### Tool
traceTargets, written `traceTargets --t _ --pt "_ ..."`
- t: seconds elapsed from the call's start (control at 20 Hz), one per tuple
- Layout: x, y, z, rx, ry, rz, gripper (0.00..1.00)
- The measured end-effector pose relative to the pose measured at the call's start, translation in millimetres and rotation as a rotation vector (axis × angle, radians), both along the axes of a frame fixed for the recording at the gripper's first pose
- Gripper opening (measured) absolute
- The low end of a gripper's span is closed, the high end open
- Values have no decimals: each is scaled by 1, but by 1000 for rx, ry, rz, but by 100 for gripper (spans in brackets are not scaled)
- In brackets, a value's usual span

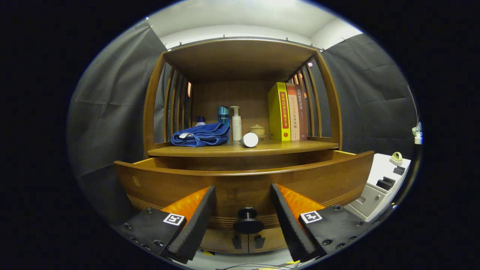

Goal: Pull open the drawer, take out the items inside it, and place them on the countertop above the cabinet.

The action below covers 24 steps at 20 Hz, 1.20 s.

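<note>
The wooden drawer (243, 182) of the cabinet stands pulled out toward me, its curved front just beyond my fingers. Its dark round knob (248, 221) sits between my fingertips, untouched. My gripper (243, 210) is open, with a wide gap between the two fingers. The drawer's inside is hidden behind its front panel. On the countertop (243, 149) above lie a folded blue towel (200, 135) and a white cylinder on its side (249, 140).
At the back of the countertop stand a blue bottle (223, 115), a white pump bottle (236, 123), a small lidded jar (257, 130) and upright books (287, 111). A grey unit (380, 185) stands to the right of the cabinet. Two lower cabinet doors (247, 242) sit below the drawer.
</note>
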State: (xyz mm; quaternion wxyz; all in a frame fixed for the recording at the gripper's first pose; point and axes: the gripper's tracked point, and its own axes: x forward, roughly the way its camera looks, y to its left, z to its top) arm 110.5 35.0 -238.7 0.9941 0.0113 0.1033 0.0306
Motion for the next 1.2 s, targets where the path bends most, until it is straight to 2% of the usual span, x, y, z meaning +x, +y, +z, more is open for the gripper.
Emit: traceTargets --t 0.7,1.2 --pt "69 5 -9 -4 10 3 97" --pt "99 6 -15 3 24 2 97"
